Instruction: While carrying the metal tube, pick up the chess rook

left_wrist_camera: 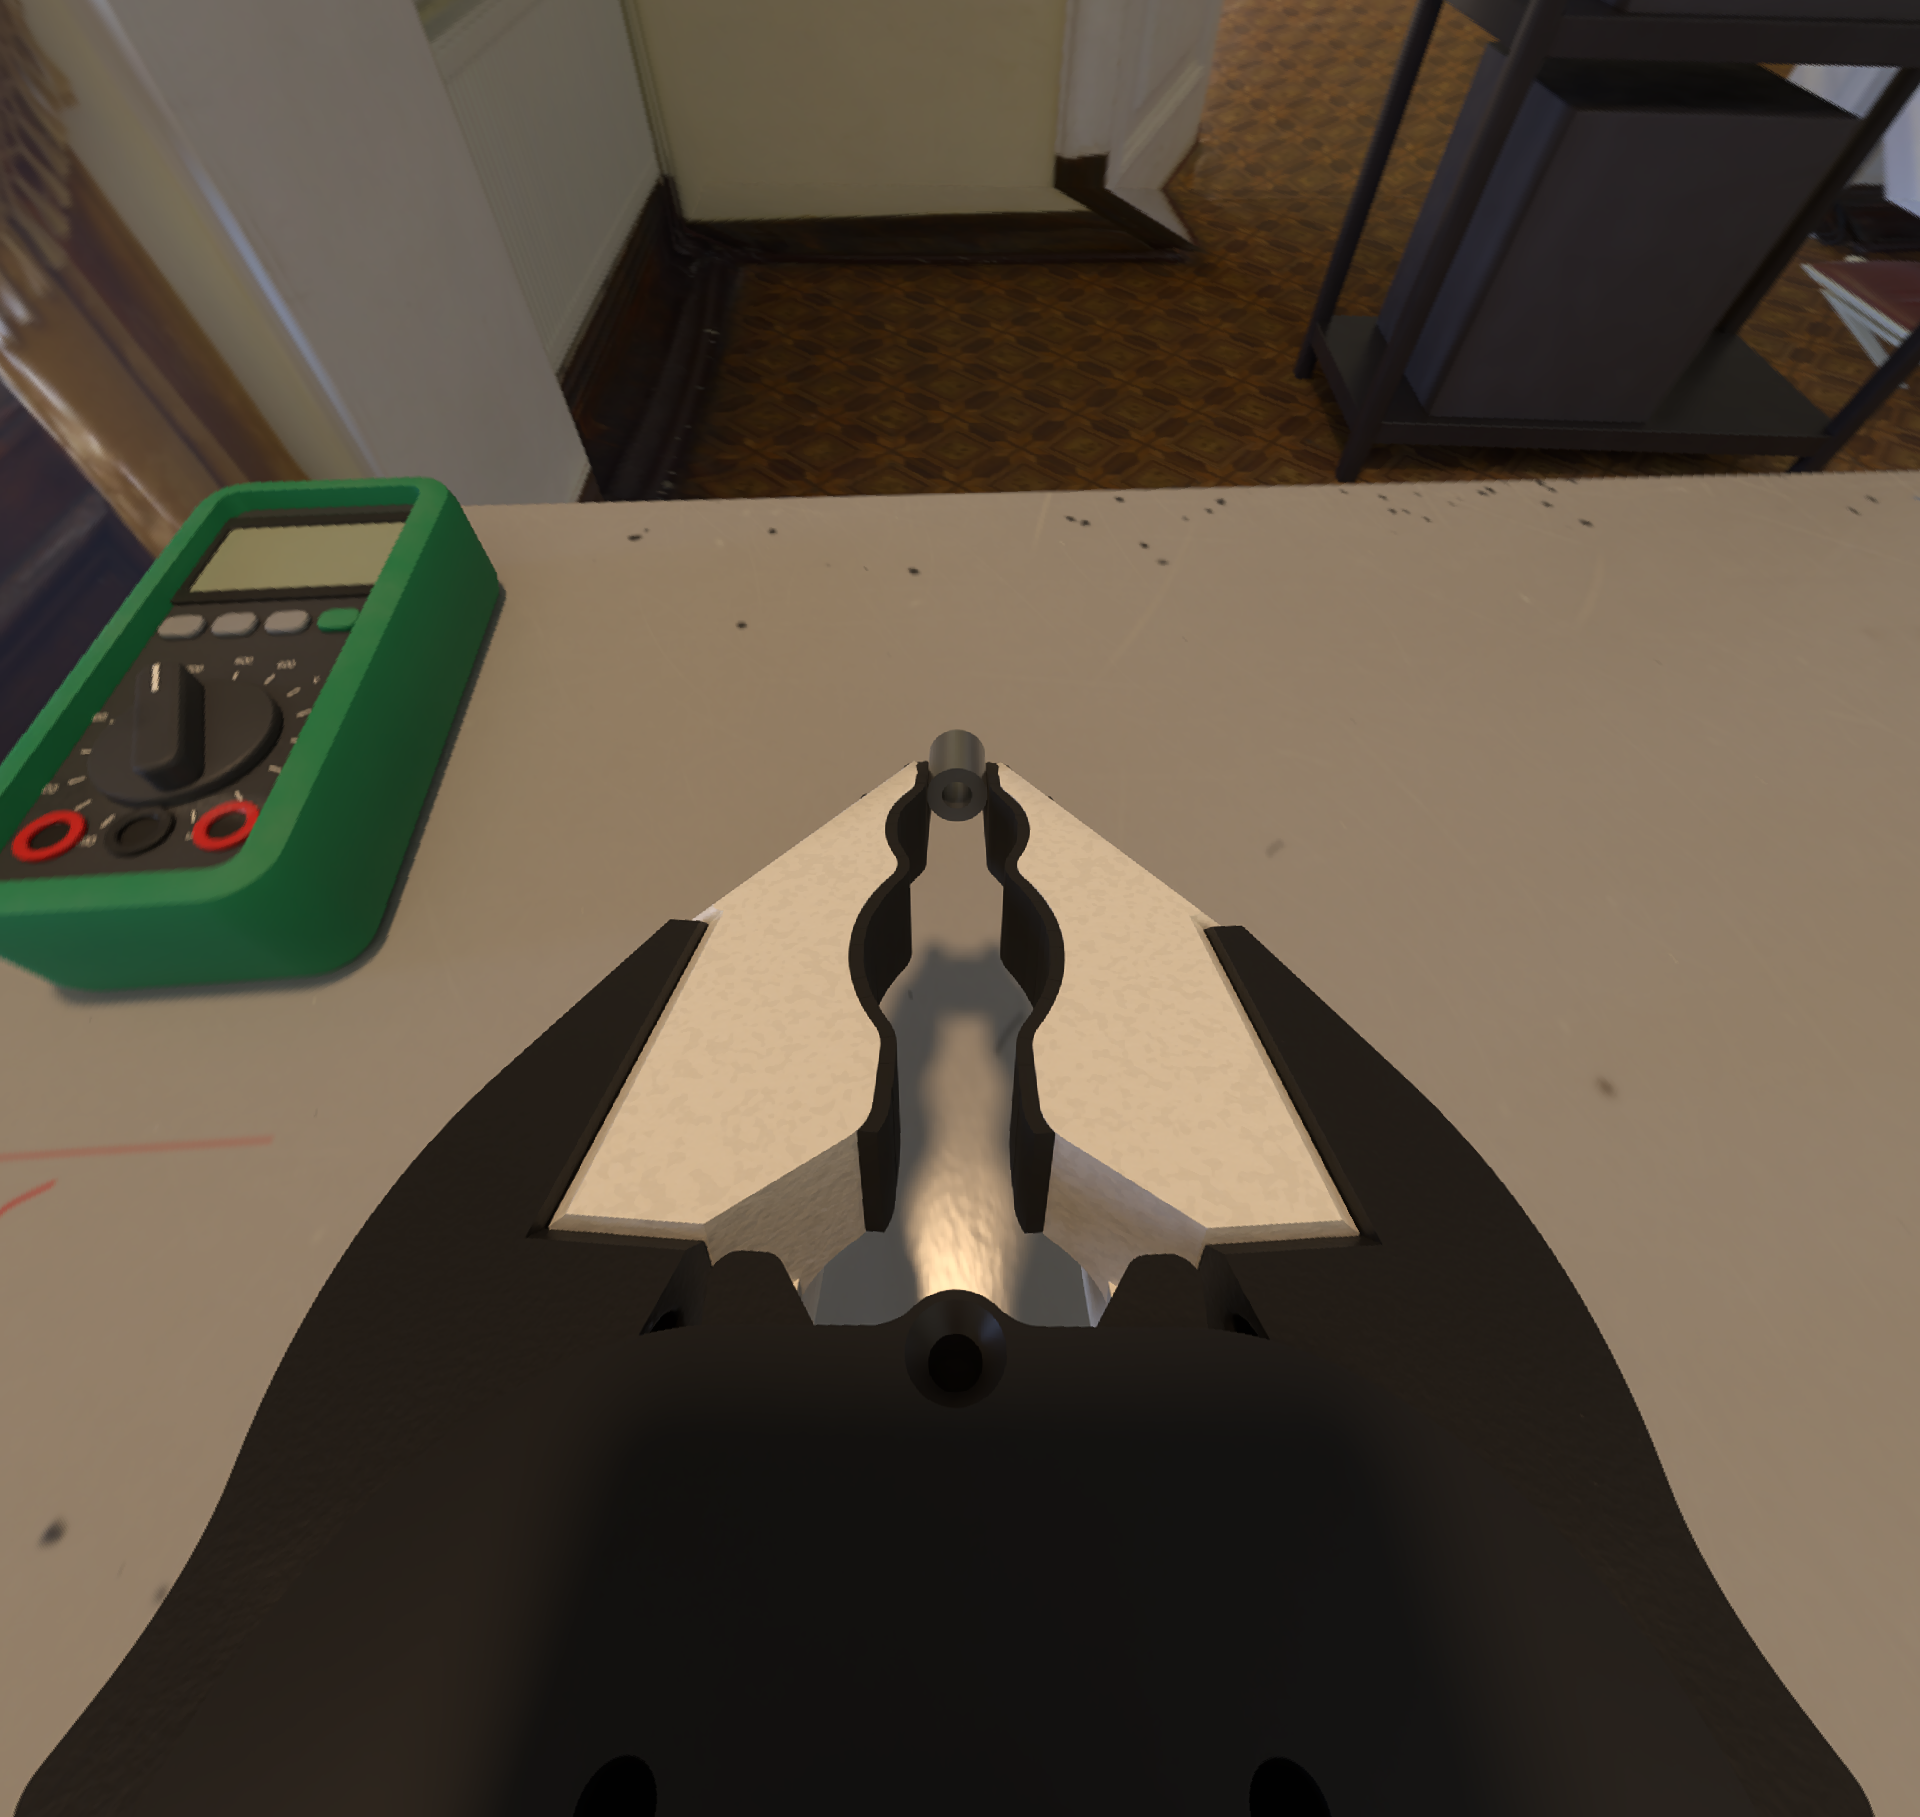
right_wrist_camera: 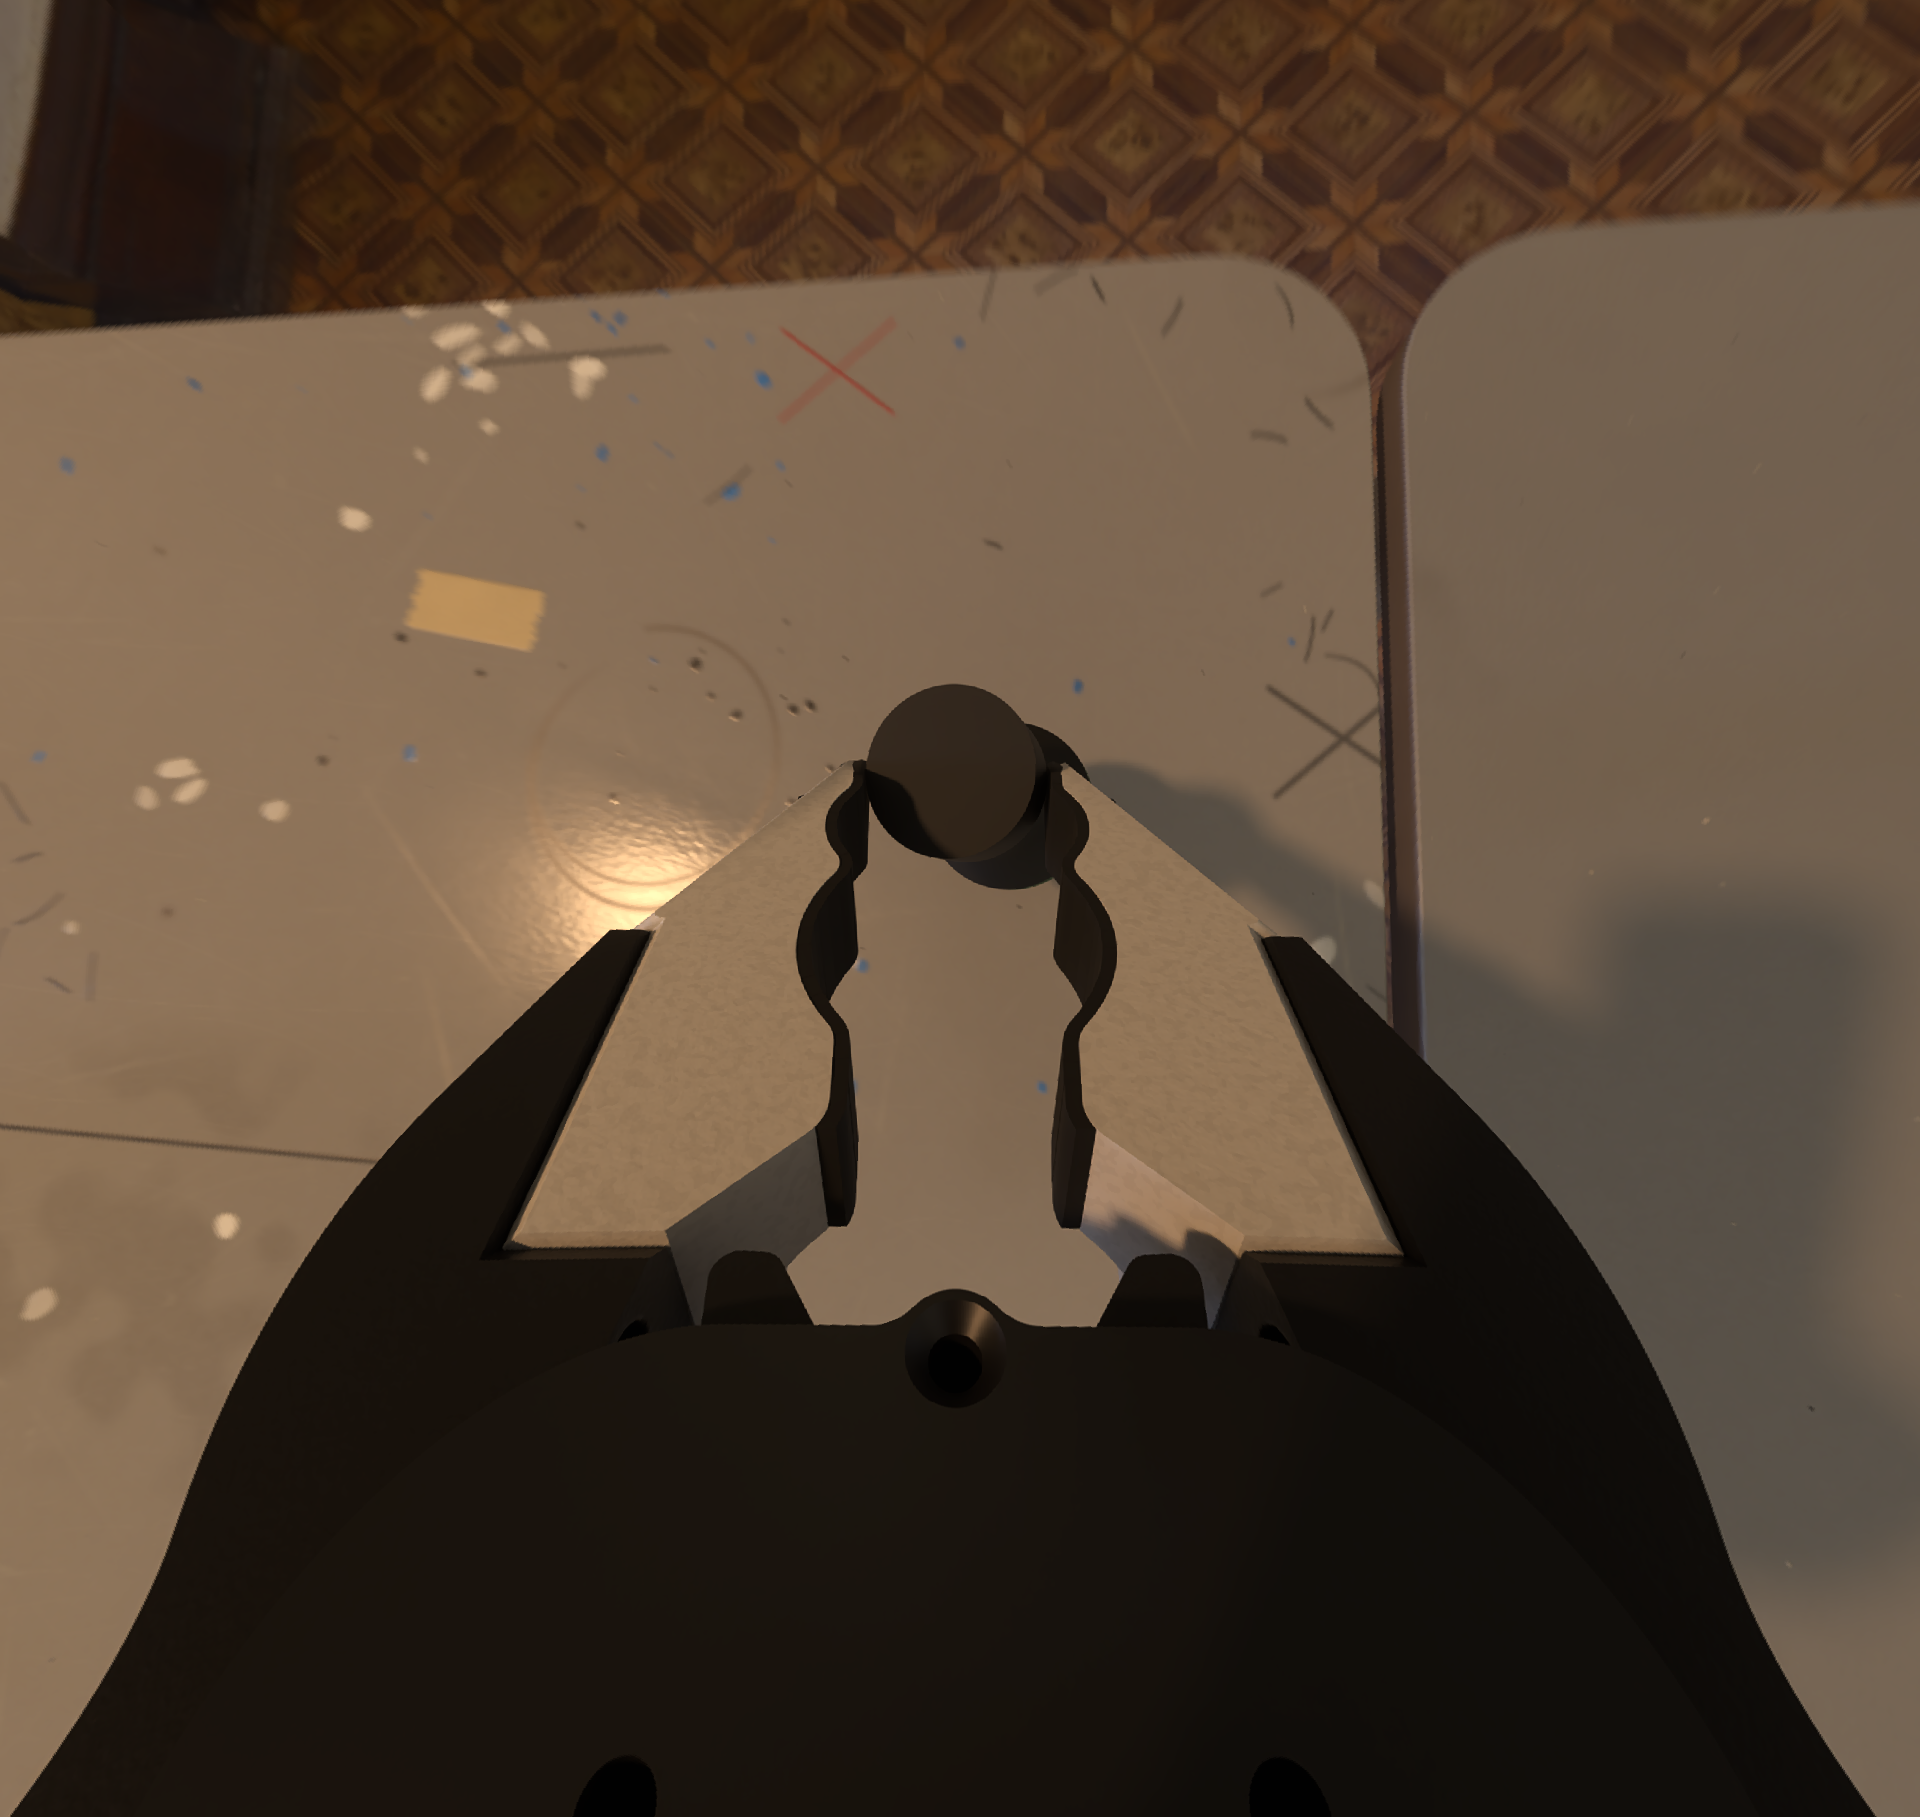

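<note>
— What's the biggest thing you can see from here?

— The grey table (left_wrist_camera: 1351,728), scuffed and speckled. A second table (right_wrist_camera: 1662,624) sits just beside it at three o'clock in the right wrist view. Next down is a green multimeter (left_wrist_camera: 239,728) lying flat at about ten o'clock from the left gripper (left_wrist_camera: 956,780).

— And the grippers?

— The left one is nearly closed, tips pinching the small metal tube (left_wrist_camera: 955,778), its open end facing back. The right gripper (right_wrist_camera: 954,801) is clamped at its tips around the dark chess rook (right_wrist_camera: 951,770), seen end-on. I can't tell whether it's clear of the table.
</note>
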